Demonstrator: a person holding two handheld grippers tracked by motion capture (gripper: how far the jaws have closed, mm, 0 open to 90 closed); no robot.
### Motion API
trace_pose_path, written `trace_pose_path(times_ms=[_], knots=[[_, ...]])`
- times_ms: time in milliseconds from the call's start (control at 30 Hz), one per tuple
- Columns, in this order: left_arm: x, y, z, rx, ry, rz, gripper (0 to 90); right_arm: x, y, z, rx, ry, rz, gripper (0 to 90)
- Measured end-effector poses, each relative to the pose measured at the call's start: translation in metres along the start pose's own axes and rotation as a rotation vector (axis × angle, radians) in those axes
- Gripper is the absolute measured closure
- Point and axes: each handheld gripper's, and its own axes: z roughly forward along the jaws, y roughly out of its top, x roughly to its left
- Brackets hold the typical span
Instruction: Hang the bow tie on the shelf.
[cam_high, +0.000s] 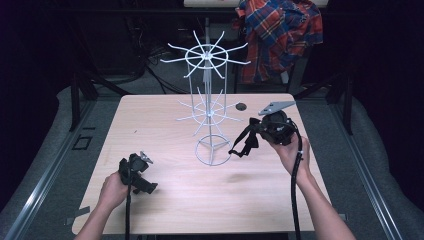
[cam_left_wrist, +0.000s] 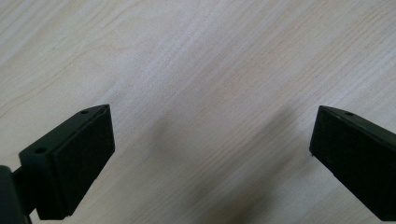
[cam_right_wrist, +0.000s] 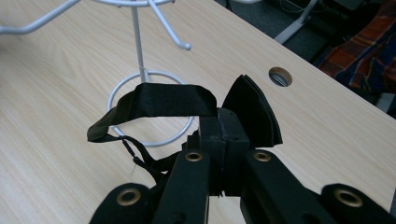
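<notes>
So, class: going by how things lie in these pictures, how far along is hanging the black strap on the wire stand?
Done: the right gripper is shut on the black strap, lifted off the table. In hand: it hangs beside the white wire stand. Left: looping it over a hook; every hook looks bare. The left gripper is open, holding nothing.

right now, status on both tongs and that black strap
Left tongs open, low over table. Right tongs shut on black strap, lifted beside white wire rack. Rack's hooks bare, nothing between.
</notes>
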Motion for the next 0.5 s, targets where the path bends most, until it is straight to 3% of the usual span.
trace_pose_path(times_ms=[500], knots=[[0.000,0.000,0.000,0.002,-0.001,0.004,0.1,-0.002,0.016,0.003,-0.023,-0.010,0.006,90.0]])
